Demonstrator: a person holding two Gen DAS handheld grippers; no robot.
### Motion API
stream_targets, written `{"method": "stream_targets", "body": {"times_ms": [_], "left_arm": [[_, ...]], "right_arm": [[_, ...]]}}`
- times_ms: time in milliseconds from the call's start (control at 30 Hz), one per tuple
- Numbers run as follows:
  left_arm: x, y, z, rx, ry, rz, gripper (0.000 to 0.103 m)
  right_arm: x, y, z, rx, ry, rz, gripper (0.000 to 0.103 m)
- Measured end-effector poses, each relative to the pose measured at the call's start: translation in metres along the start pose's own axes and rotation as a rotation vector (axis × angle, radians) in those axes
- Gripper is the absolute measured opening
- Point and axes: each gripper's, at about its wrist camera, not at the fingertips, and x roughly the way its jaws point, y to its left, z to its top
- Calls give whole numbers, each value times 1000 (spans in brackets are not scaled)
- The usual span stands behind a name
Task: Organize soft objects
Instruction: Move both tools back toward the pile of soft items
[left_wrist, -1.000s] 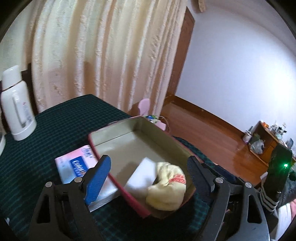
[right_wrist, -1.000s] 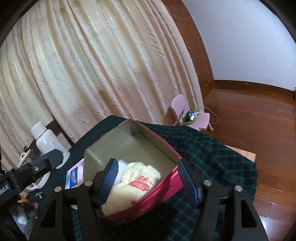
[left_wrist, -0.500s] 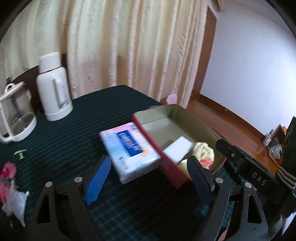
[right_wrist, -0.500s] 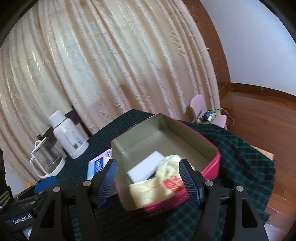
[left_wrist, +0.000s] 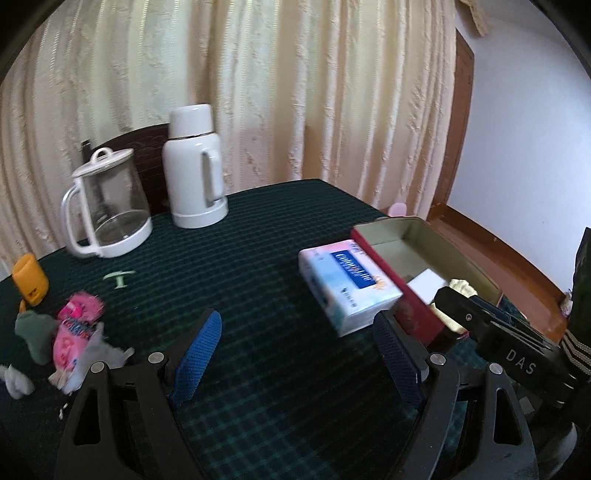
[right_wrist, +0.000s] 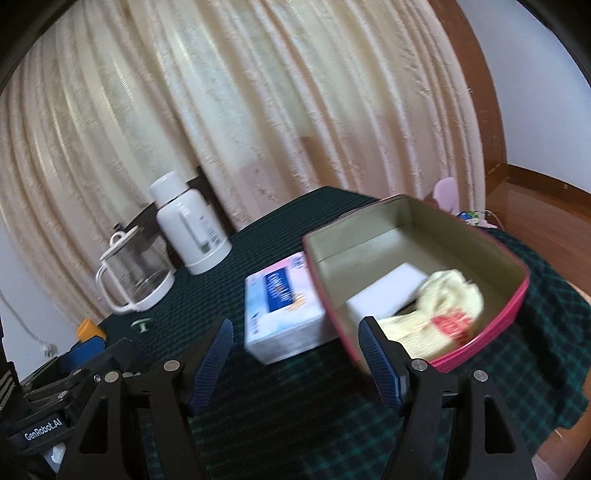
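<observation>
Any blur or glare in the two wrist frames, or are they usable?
Left wrist: motion smear on the tissue pack and red box; thermos fairly crisp; fisheye bows the curtain; soft, even light. Right wrist: heavier smear on the yellow cloth and the pack; no harsh glare; gripper fingers stay sharp.

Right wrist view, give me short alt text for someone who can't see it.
An open, empty right gripper hovers over a dark green plaid tablecloth, facing a tissue pack beside a red box holding a yellow cloth and white sponge.
</observation>
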Motion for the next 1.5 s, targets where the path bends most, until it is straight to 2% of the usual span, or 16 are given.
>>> {"method": "stream_targets", "body": {"times_ms": [233,700,1100,1500], "left_arm": [[-15,36,-11,-63,-7,50,85],[-37,124,-37,-213,-11,155,85],[-60,207,-53,-323,-22,271,85],[-64,292,-55,-415,-4,395,85]], "right_arm": [[6,29,-12,-36,45,44,74],[27,82,-37,-83,178,147,84],[41,123,-61,-141,268,210,84],[58,151,-76,-179,341,261,84]]}}
